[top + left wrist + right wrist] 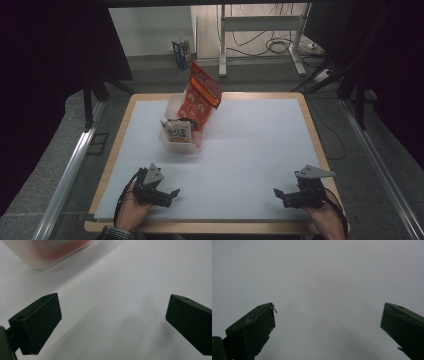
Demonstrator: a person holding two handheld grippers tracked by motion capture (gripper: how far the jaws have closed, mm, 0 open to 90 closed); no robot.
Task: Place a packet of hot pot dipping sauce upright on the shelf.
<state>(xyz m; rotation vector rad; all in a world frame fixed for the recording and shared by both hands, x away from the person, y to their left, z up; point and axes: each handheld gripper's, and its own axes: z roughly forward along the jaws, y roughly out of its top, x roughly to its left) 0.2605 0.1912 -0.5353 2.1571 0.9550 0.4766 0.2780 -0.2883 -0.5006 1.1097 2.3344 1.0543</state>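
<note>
Both my left gripper (pixel 172 192) and right gripper (pixel 276 192) stood wide open, empty. Red snack bag (pixel 201 97) in clear bin (pixel 168 141) judged light, crinkly, slippery; pinch its top seam.

Left gripper (pixel 170 194): black body, grey three-cornered plate on top, black cable trailing back past the hand; checked sleeve cuff at that wrist. Right gripper (pixel 278 193): same black build, grey plate, dark cable at the wrist. Jaws are blocky matt-black wedges, a small round hole near each tip; right pair scuffed, edges frayed
</note>
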